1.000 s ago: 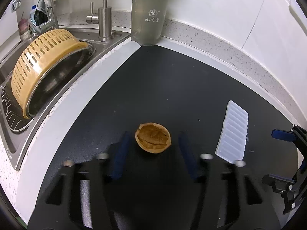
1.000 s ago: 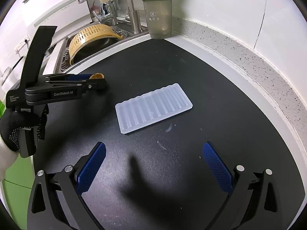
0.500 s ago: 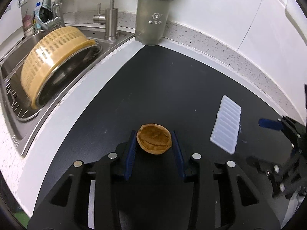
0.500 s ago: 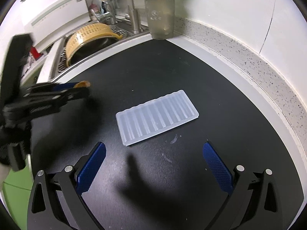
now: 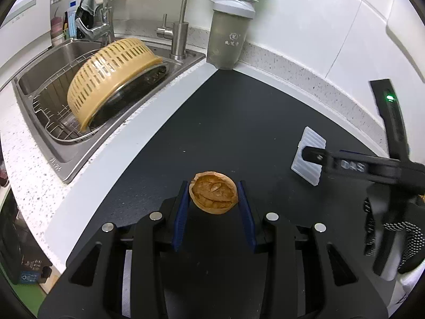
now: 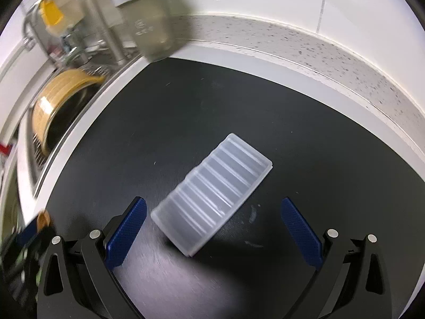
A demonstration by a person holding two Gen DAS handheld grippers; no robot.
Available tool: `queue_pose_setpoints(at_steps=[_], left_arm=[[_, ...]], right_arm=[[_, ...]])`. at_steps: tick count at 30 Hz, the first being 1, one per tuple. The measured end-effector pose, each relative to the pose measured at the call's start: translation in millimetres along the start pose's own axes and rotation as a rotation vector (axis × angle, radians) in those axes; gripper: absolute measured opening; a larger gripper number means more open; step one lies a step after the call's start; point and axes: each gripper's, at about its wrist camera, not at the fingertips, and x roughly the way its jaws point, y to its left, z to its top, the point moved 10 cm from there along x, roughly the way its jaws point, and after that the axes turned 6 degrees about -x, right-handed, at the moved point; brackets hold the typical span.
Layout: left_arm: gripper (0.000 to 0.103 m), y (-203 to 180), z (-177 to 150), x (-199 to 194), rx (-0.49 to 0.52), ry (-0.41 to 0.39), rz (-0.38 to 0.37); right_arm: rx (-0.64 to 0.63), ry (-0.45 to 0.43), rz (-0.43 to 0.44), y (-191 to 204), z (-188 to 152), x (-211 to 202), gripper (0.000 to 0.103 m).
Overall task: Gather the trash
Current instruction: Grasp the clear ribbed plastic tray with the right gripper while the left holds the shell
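Observation:
My left gripper is shut on a brown walnut shell half and holds it above the black counter mat. A ribbed translucent plastic tray lies on the mat; in the left wrist view the tray shows at the right, partly behind the right gripper's body. My right gripper is open, its blue pads on either side of the tray's near end, not touching it. The shell shows blurred at the far left of the right wrist view.
A steel sink at the left holds a yellow colander over a dark pan. A faucet and a grey shaker bottle stand at the back. A speckled backsplash and white wall bound the counter.
My left gripper closed on the walnut shell and lifted it. My right gripper moved forward and left until its open fingers straddle the plastic tray.

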Motion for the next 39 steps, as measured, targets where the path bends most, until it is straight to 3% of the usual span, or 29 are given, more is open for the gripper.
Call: queue_pose_setpoints(at_steps=[8, 12, 16, 19, 31, 39], left_arm=[[0.036, 6.5, -1.6, -8.9, -0.022, -0.017, -0.008], [0.036, 9.1, -2.4, -8.1, -0.032, -0.017, -0.009], [0.036, 10.3, -3.5, -8.6, -0.038, -0.018, -0.012], [0.036, 8.1, -3.3, -10.2, -0.037, -0.022, -0.016], [0.036, -6.5, -6.9, -16.7, -0.009, -0.02, -0.026], [0.036, -14.9, -12.0, -25.6, 0.003, -0.018, -0.028]], right_arm=[[0.133, 0.025, -0.103, -6.3, 3.6, 15.4, 0.094], [0.153, 0.027, -0.156, -8.9, 3.4, 17.2, 0.079], [0.134, 0.01, -0.176, -7.5, 6.0, 15.3, 0.058], [0.119, 0.004, -0.164, -7.8, 7.3, 14.5, 0.053], [0.016, -0.003, -0.055, -6.4, -0.5, 4.5, 0.05], [-0.149, -0.073, -0.029, 1.7, 5.1, -23.3, 0.05]])
